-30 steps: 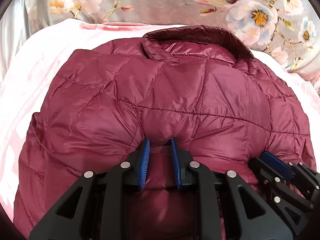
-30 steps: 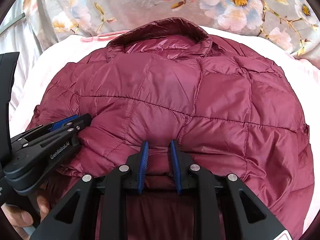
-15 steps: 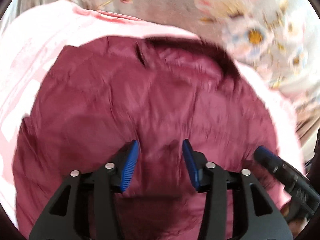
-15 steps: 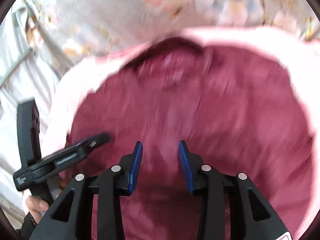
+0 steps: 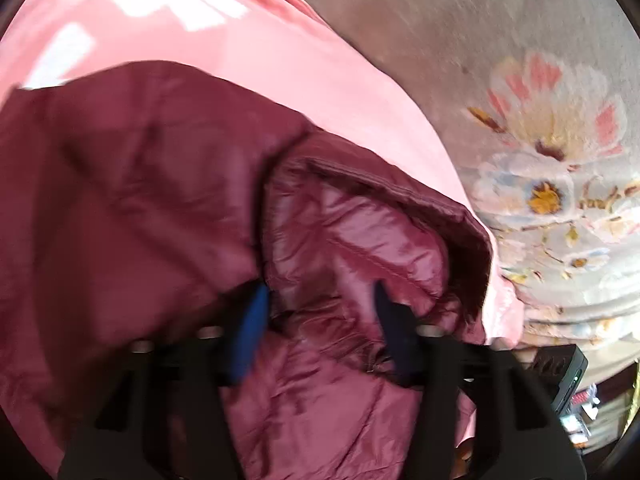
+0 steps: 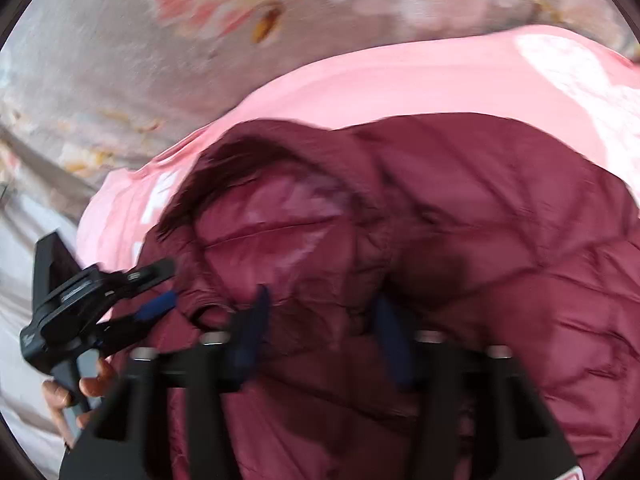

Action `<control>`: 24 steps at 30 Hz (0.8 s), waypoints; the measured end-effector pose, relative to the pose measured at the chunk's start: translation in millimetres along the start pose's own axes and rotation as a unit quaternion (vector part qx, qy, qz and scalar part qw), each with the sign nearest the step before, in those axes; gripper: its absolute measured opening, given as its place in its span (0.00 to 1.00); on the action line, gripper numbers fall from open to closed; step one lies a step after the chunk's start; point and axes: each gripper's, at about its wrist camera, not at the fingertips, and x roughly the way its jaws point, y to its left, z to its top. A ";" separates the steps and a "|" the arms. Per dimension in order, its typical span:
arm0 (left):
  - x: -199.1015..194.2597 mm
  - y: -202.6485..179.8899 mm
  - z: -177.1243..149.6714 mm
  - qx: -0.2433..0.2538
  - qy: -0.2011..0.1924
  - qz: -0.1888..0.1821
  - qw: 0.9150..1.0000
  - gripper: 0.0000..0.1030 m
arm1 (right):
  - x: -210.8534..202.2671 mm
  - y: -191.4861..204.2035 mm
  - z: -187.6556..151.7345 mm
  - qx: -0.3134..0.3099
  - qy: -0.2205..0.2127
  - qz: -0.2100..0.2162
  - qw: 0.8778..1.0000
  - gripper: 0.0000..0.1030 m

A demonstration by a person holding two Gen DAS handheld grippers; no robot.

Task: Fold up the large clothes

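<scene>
Maroon puffer jacket [image 5: 160,220] spread on pink sheet [image 5: 280,52], collar end bunched between both tools. Left tool [image 5: 316,320] and right tool [image 6: 316,320] just narrowing, blurred; grip unclear.

— Where does the jacket [image 5: 160,208] lie?
— On the sheet [image 5: 280,48], which runs out past it toward twelve o'clock. The floral cover [image 5: 552,152] lies beyond the sheet, at one to three o'clock in the left wrist view.
— And its collar [image 6: 264,208]?
— Toward ten o'clock in the right wrist view, with the left gripper [image 6: 160,288] just beside it at nine.
</scene>
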 end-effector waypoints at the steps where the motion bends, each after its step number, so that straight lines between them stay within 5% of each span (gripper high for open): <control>1: 1.7 -4.2 1.7 0.008 0.003 -0.003 1.000 0.11 | -0.9 3.6 2.0 -0.002 -0.002 0.010 1.000 0.11; 6: -37.6 -42.4 6.0 0.051 -0.047 -0.079 0.994 0.06 | -41.2 10.1 19.7 0.044 -0.080 0.169 0.981 0.07; 8: -53.3 -49.1 1.0 0.076 -0.064 -0.079 0.992 0.06 | -48.1 15.0 13.2 0.012 -0.082 0.120 0.989 0.06; 11: -45.1 -42.5 -14.9 0.115 -0.052 -0.014 0.992 0.03 | -34.5 8.1 -9.0 -0.029 -0.052 0.039 0.997 0.05; 15: -11.3 -7.4 -29.5 0.097 -0.018 0.044 0.994 0.00 | -15.7 -17.4 -28.4 -0.016 -0.024 0.013 1.000 0.05; 21: -24.0 3.1 -38.6 0.080 -0.030 0.017 0.996 0.00 | -2.2 -35.9 -36.9 -0.012 -0.016 0.007 1.000 0.02; 24: -54.8 -18.3 -34.4 0.099 -0.063 -0.003 0.993 0.00 | -23.4 -26.7 -39.7 -0.013 -0.037 -0.032 0.999 0.09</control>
